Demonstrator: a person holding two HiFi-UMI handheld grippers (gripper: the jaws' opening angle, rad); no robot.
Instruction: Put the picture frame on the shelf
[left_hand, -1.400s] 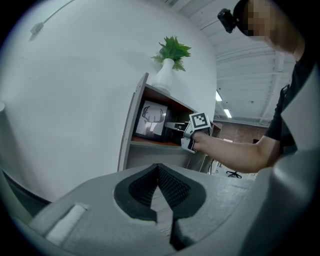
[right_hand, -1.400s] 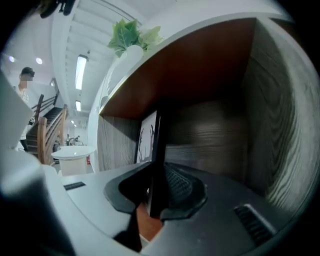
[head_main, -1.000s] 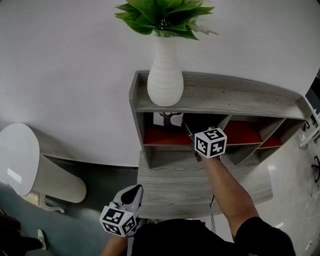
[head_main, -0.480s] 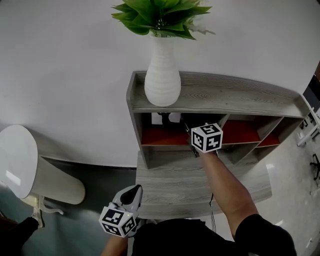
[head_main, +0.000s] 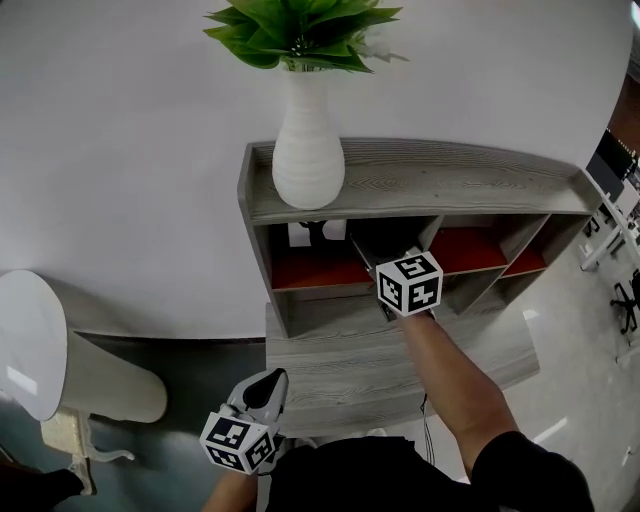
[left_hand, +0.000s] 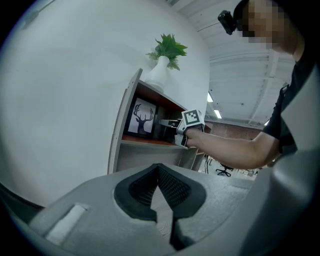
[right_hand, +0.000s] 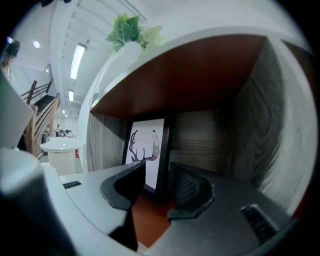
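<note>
The black picture frame (right_hand: 147, 150) with a deer-antler print stands upright on the red floor (right_hand: 152, 222) of the shelf's left compartment, against the back wall. My right gripper (right_hand: 160, 182) reaches into that compartment. Its jaws are opening, with the frame's lower right edge between them and a gap on the left side. In the head view the frame (head_main: 300, 235) peeks out under the shelf top, just beyond the right gripper (head_main: 360, 247). My left gripper (head_main: 268, 380) hangs low near my body, shut and empty. The left gripper view shows the frame (left_hand: 141, 118) in the shelf too.
A white ribbed vase (head_main: 308, 160) with green leaves stands on the grey wooden shelf top (head_main: 460, 185), right above the compartment. A lower grey ledge (head_main: 340, 370) juts out below. A white round table (head_main: 35, 340) stands at the left. The right compartments have dividers.
Less of the picture frame shows under the shelf top than a second ago. The right gripper's marker cube has come slightly toward me. The left gripper has not moved.
</note>
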